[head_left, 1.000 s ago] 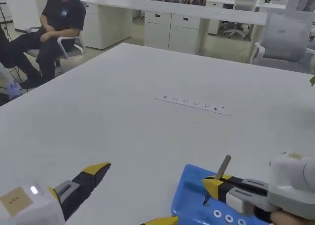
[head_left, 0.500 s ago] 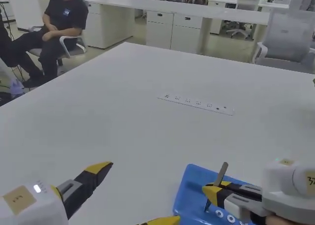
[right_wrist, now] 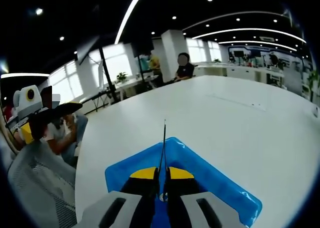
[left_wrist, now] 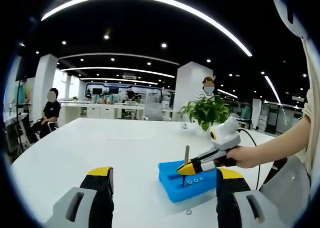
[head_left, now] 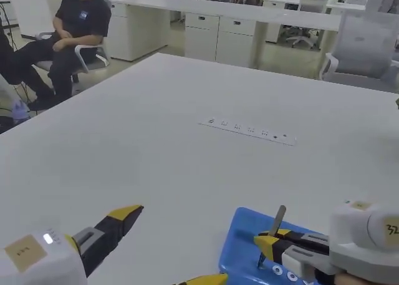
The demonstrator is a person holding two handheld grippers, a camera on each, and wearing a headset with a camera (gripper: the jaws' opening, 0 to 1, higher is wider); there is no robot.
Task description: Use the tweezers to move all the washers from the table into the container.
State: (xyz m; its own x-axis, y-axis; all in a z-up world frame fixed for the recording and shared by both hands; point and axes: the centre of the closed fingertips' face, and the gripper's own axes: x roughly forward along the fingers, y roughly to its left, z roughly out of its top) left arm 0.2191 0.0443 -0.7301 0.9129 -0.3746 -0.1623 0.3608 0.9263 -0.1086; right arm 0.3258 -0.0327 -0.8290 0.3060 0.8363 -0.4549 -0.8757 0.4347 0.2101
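The head view cut off the near end of the blue container (head_left: 240, 244) and most of both grippers. Whether the tweezers (right_wrist: 163, 140) carried anything at their points could not be made out. The right gripper (right_wrist: 161, 174) had its jaws pinched tight on the tweezers, which pointed down into the container. The left gripper (head_left: 169, 244) stood spread wide with nothing in it, just beside the container. Several washers (left_wrist: 195, 178) lay inside the container, and a loose washer (left_wrist: 188, 212) lay on the table (head_left: 156, 141) near its edge. The paper label (head_left: 22, 251) on the left gripper was too small to read.
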